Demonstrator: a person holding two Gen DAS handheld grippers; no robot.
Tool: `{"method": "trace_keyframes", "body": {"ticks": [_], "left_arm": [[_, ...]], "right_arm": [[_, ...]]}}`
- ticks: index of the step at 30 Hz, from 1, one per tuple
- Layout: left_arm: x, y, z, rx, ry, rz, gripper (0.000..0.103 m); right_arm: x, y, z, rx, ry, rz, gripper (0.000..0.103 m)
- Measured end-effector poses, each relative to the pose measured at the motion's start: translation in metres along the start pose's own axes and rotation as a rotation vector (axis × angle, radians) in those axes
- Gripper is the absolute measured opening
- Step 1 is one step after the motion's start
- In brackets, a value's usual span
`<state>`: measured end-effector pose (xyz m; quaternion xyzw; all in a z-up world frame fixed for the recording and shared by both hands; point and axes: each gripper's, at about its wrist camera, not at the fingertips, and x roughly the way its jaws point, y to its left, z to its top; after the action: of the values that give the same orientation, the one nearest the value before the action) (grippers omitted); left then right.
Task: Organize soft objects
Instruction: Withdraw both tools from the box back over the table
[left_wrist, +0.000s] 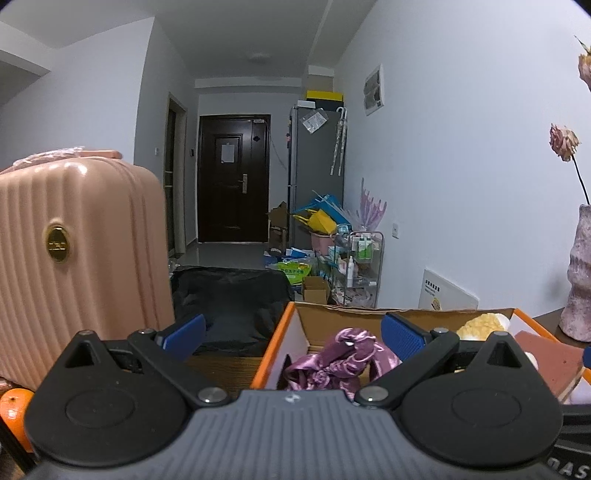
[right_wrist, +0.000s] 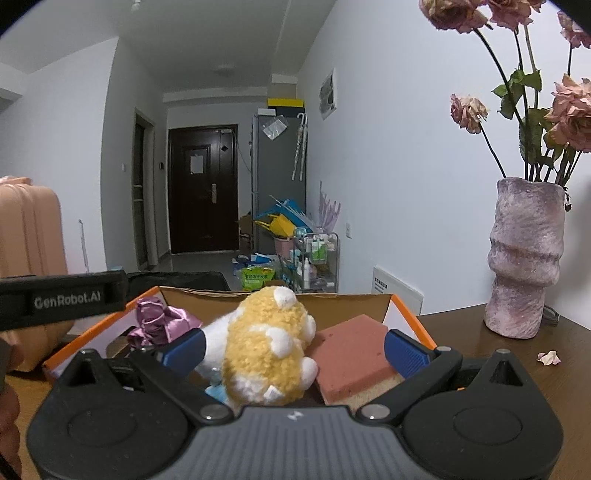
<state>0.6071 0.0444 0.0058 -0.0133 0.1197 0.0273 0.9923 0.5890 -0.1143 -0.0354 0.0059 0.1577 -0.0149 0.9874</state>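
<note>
right gripper spread wide, plush toy loose between its fingers | left gripper released above satin cloth | best withdrawn straight, clear of box

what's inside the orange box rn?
Inside the orange box: yellow-and-white plush toy, purple satin cloth, reddish sponge block. A bit of blue shows under the plush; the box floor beneath them is covered.

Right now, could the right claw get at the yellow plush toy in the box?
Probably yes: the right claw is open, and the yellow plush toy sits between its fingers, uncovered, in the orange-edged box.
</note>
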Motion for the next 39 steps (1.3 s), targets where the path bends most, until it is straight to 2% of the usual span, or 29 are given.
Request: {"method": "trace_keyframes", "body": {"ticks": [13,39], "left_arm": [[-0.029,0.024,-0.005,-0.025,0.002,0.032,0.103],[-0.165,0.051,-0.047,0.034,0.057,0.035,0.103]], "right_arm": [[-0.038,-0.002,-0.017,-0.045,-0.032,0.056,0.103],[-0.146,-0.024,-0.054,-0.046,0.002,0.079,0.103]]}}
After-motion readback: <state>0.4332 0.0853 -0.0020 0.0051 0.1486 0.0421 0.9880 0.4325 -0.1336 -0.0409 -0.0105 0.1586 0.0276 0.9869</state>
